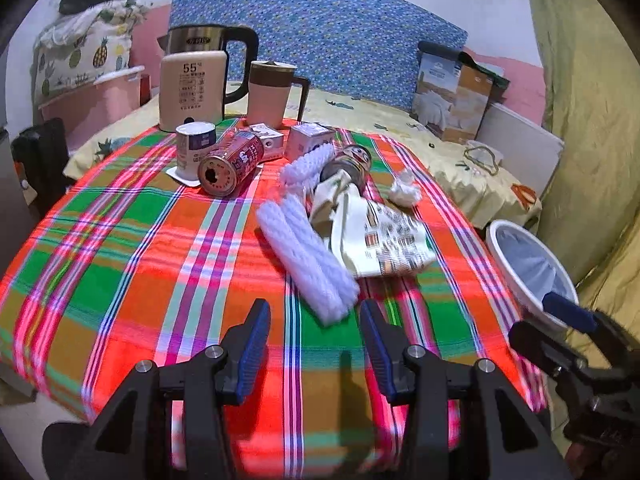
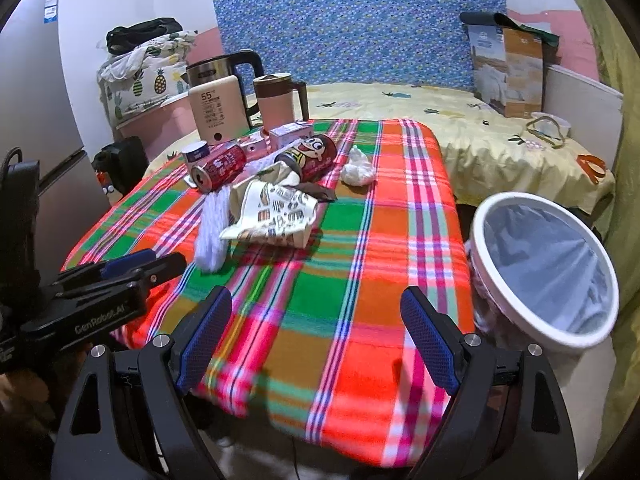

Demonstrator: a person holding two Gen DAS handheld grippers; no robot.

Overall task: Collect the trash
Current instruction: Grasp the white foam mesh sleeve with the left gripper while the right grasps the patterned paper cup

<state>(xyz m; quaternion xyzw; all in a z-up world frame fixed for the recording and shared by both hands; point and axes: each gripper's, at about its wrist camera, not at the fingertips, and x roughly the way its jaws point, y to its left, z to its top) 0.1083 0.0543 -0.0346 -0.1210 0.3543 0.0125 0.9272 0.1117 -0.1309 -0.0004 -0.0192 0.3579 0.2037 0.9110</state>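
Trash lies on a plaid tablecloth (image 1: 140,264): a red can (image 1: 230,162) on its side, a second can with a cartoon face (image 2: 310,156), a white foam net (image 1: 308,256), a printed wrapper (image 1: 384,240), a crumpled tissue (image 1: 406,190), a yogurt cup (image 1: 194,146) and small cartons (image 1: 310,140). A white bin (image 2: 544,268) with a liner stands to the right of the table. My left gripper (image 1: 316,344) is open and empty, just short of the foam net. My right gripper (image 2: 316,336) is open and empty over the table's near edge.
A steel kettle (image 1: 208,44), a beige box marked 55 (image 1: 192,88) and a pink jug (image 1: 270,94) stand at the table's far side. A bed with a yellow sheet (image 2: 400,104) lies behind. A fridge (image 2: 32,100) stands at the left.
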